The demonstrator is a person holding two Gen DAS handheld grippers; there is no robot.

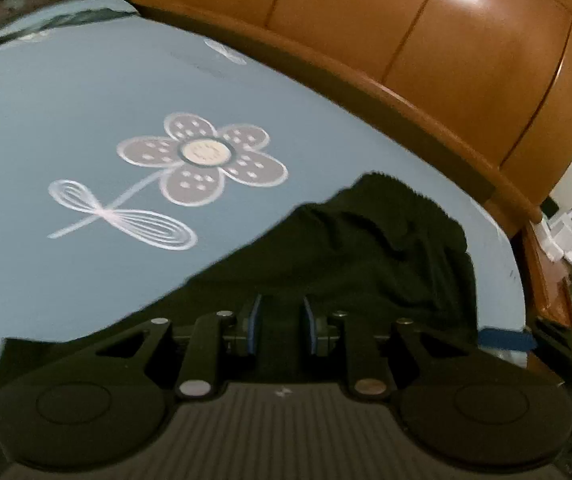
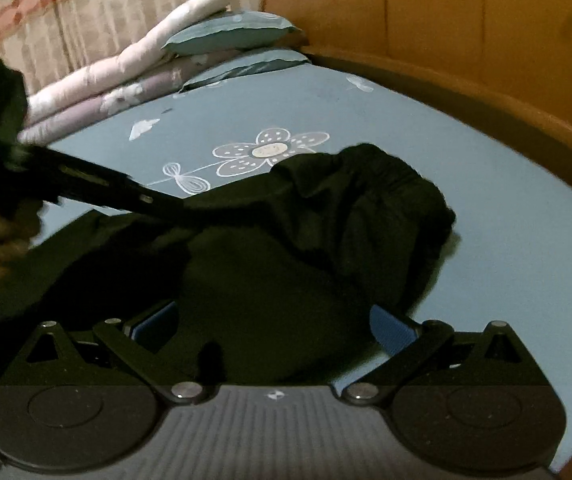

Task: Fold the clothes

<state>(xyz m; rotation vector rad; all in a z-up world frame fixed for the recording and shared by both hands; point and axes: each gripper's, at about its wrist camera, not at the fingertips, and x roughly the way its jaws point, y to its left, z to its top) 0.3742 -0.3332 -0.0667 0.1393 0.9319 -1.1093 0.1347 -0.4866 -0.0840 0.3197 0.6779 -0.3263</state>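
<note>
Garment [image 2: 286, 248], black and rumpled, lay on the blue sheet [image 1: 66, 280] near the wooden headboard [image 1: 426, 40]. It looked light, soft and limp, likely to sag and bunch when lifted, so a hem or corner seemed the best place to pinch. To the left, the left gripper [image 1: 282, 320] stood low over the cloth with its jaws narrow; whether they pinched any cloth I could not tell. To the right, the right gripper [image 2: 274, 320] hung over the nearer bulge with its jaws spread wide. The ruffled edge by the flower print [image 2: 262, 152] looked easiest to catch.
</note>
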